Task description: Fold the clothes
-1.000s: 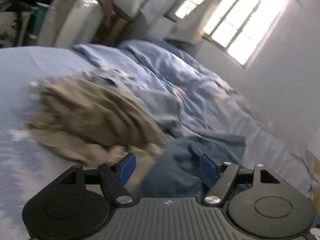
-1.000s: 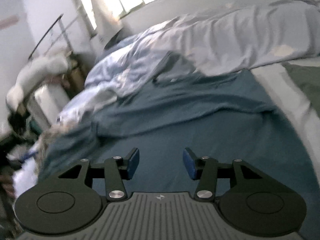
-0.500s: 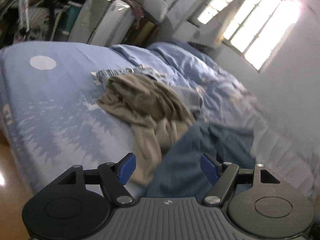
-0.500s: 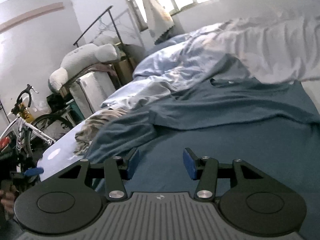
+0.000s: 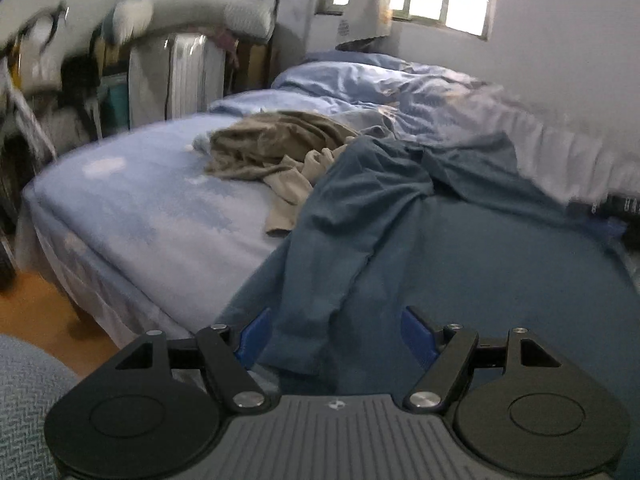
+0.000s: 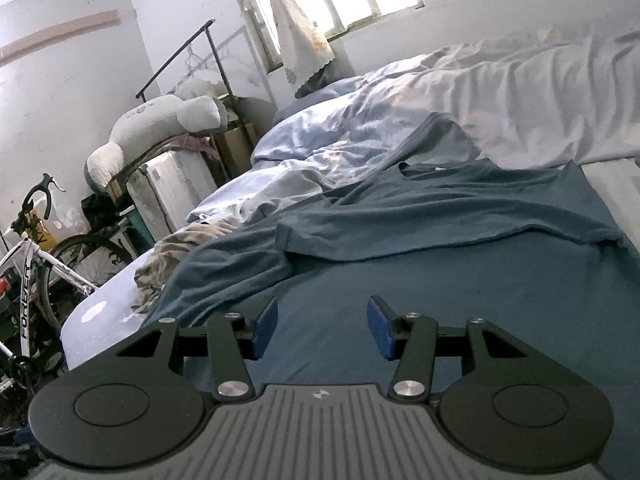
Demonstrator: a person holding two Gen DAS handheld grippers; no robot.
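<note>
Blue shirt (image 5: 460,264) lay spread at the bed's (image 5: 152,216) near edge; our left tool (image 5: 336,334) and right tool (image 6: 322,330) hovered half-open, empty. Next: grasp its sleeve (image 5: 320,280).

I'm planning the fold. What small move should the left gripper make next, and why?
Probably ease the left gripper down and close on the sleeve end of the blue shirt: its jaws stand open around that crumpled sleeve, which lies bunched at the bed's edge and needs spreading.
</note>
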